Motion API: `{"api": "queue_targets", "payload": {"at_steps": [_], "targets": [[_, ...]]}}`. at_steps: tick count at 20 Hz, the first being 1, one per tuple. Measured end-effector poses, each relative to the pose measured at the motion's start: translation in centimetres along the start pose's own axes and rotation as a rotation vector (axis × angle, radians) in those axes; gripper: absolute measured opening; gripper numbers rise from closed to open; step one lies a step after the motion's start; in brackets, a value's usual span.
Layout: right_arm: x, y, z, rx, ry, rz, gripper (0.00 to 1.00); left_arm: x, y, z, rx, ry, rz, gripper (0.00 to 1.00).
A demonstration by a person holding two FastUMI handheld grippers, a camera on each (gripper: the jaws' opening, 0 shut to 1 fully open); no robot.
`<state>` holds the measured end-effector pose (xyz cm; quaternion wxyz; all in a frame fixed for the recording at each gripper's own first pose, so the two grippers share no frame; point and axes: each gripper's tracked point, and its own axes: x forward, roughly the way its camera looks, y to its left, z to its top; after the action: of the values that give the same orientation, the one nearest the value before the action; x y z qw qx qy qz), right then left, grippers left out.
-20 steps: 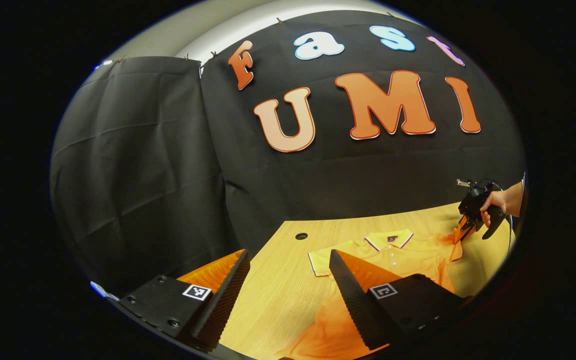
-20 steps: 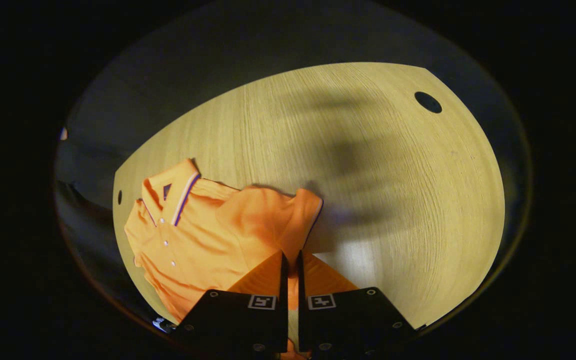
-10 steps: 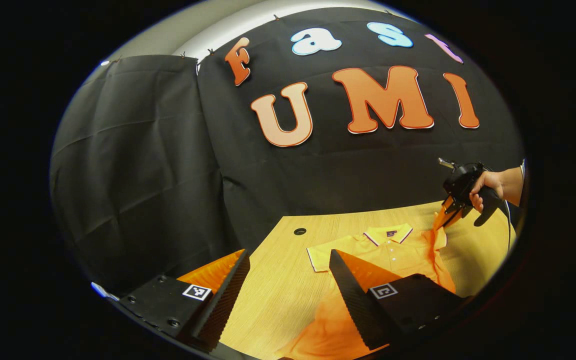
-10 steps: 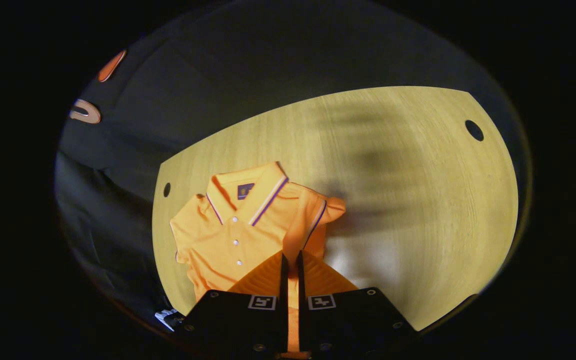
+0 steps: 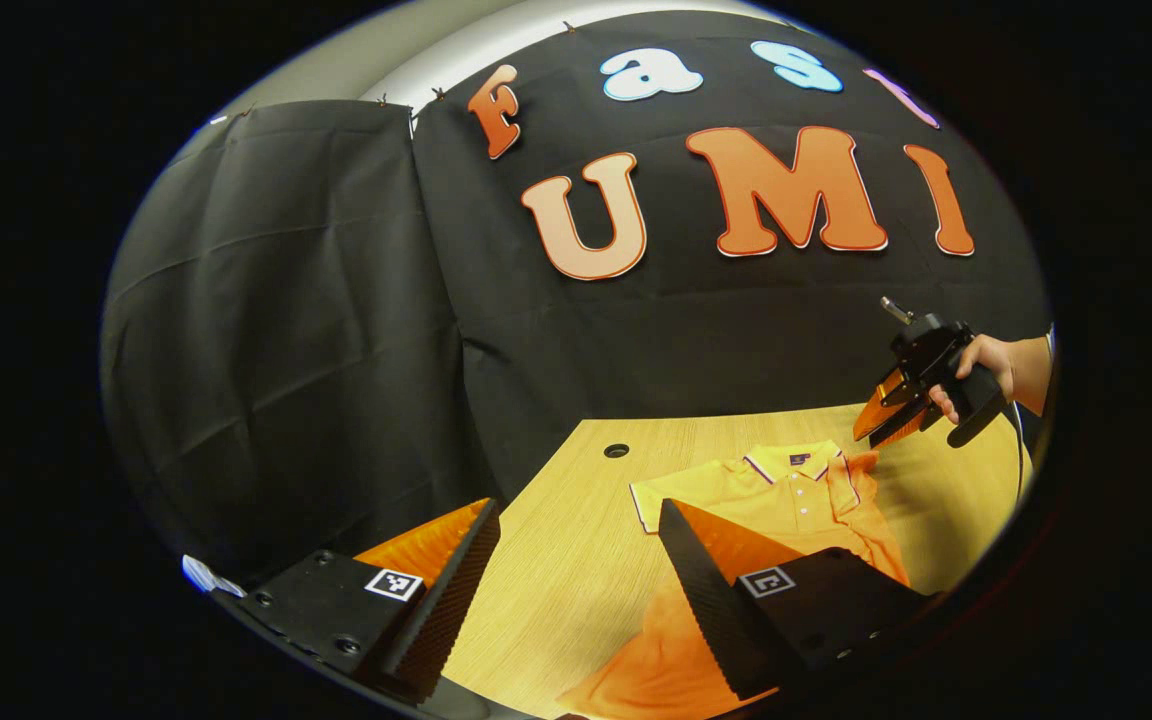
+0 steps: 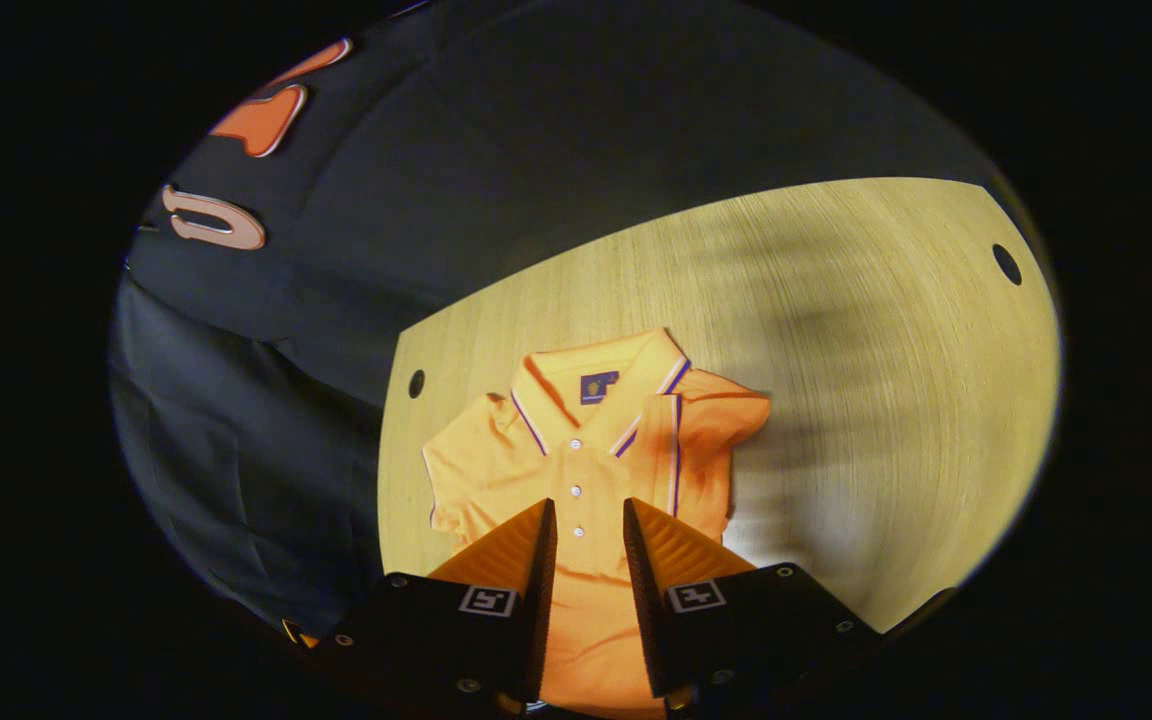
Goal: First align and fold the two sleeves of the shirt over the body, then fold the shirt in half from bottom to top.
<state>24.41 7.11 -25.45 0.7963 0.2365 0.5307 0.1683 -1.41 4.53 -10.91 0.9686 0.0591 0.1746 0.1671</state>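
An orange polo shirt (image 6: 586, 470) lies face up on the wooden table (image 6: 886, 400), collar toward the wall. The sleeve on its right in the right gripper view (image 6: 701, 430) is folded in over the body; the other sleeve (image 6: 456, 470) lies spread out flat. My right gripper (image 6: 586, 510) hovers above the chest, open, with nothing between its fingers. In the left gripper view, a hand holds the right gripper (image 5: 876, 425) in the air past the collar of the shirt (image 5: 786, 490). My left gripper (image 5: 576, 520) stands wide open over the table's near side, beside the shirt's hem.
Round cable holes mark the table top (image 6: 1006, 264) (image 6: 416, 383) (image 5: 616, 451). The black cloth wall closes the table's far side. Bare wood stretches to the right of the shirt in the right gripper view.
My right gripper has opened and let go of the sleeve, which now lies folded over the body, and has risen off the shirt. The left gripper has barely shifted.
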Motion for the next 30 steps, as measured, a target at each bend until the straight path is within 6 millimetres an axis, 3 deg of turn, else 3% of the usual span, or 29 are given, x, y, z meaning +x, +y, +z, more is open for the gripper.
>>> {"api": "queue_targets", "payload": {"at_steps": [3, 4, 5, 10, 13, 19, 26, 30], "targets": [[-1.8, 0.1, 0.4, -0.022, -0.042, -0.005, 0.54, 1.6, 0.3, 0.1, -0.030, 0.012, -0.013, 0.99], [-2.6, -0.2, 0.7, -0.040, -0.064, -0.021, 0.46, 2.5, 0.5, 0.0, -0.042, 0.025, -0.020, 0.99], [-3.4, -0.3, 0.8, -0.059, -0.090, -0.031, 0.62, 3.5, 0.5, -0.1, -0.059, 0.039, -0.038, 0.99], [-8.4, -0.8, 0.5, -0.095, -0.223, -0.094, 0.81, 10.3, 0.3, -0.2, -0.088, 0.113, -0.126, 0.99], [-11.8, -1.1, -0.3, -0.097, -0.316, -0.149, 0.90, 14.3, -1.3, -1.2, -0.081, 0.183, -0.222, 0.99], [-18.2, -2.1, -2.9, -0.103, -0.513, -0.312, 0.95, 21.5, -4.8, -3.6, -0.099, 0.352, -0.385, 0.99], [-25.0, -2.9, -8.5, -0.034, -0.724, -0.505, 0.95, 28.3, -9.0, -8.9, -0.035, 0.631, -0.541, 1.00], [-29.2, -3.5, -12.1, -0.018, -0.820, -0.650, 0.95, 32.1, -10.7, -10.6, 0.030, 0.679, -0.558, 0.96]]}}
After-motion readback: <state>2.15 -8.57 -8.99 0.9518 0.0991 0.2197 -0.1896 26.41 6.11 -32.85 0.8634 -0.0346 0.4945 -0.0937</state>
